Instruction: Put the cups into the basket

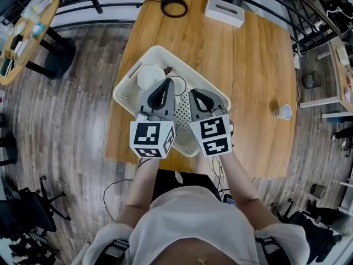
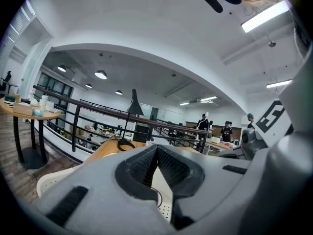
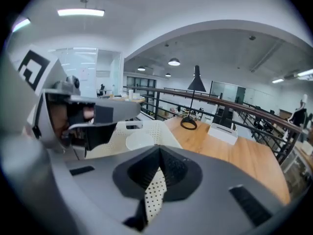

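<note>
A white perforated basket stands on the wooden table, near its front edge. One white cup rests inside it at the far left corner; the right gripper view shows it too. A second paper cup stands alone on the table, far to the right. My left gripper and right gripper hover side by side above the basket. Both have their jaws shut tip to tip with nothing between them. Through the right jaws only the basket's dotted floor shows.
A white box and a coiled black cable lie at the table's far end. A small dark thing sits by the cup in the basket. Railings, other tables and people stand beyond the table.
</note>
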The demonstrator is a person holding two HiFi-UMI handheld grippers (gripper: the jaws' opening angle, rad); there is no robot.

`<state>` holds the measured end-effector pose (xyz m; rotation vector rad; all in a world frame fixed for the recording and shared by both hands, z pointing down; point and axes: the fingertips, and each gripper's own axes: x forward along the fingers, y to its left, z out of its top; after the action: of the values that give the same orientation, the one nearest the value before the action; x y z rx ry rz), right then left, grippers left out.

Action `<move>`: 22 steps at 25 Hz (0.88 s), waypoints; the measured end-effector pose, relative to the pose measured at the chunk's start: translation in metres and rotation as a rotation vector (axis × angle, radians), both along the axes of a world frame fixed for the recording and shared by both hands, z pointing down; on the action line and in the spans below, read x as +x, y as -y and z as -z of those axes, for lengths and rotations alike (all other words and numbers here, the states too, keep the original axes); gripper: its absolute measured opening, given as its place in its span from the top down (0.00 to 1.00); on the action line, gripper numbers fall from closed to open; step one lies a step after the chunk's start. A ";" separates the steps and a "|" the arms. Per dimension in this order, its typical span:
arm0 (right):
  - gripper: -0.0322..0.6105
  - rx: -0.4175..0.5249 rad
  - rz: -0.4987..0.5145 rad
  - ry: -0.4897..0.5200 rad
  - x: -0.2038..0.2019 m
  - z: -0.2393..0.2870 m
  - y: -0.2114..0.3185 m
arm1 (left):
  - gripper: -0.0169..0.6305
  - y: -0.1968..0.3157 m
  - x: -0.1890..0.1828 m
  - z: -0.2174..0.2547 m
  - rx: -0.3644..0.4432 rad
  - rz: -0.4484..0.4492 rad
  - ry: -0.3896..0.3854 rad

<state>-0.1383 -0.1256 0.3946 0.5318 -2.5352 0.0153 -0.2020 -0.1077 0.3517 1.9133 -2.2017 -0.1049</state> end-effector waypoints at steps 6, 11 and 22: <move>0.93 -0.008 -0.097 0.122 0.013 0.018 0.004 | 0.96 0.002 0.022 0.004 0.002 -0.048 0.016; 0.93 -0.024 -0.156 0.171 0.034 0.030 0.009 | 0.96 0.012 0.050 0.009 0.016 -0.114 0.017; 0.93 0.056 -0.377 0.237 0.130 0.056 0.040 | 0.96 0.046 0.150 0.031 0.060 -0.352 0.034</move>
<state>-0.0083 -0.1661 0.3387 1.0801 -2.6268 0.1540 -0.0523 -0.1535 0.3207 2.3169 -1.8631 -0.0801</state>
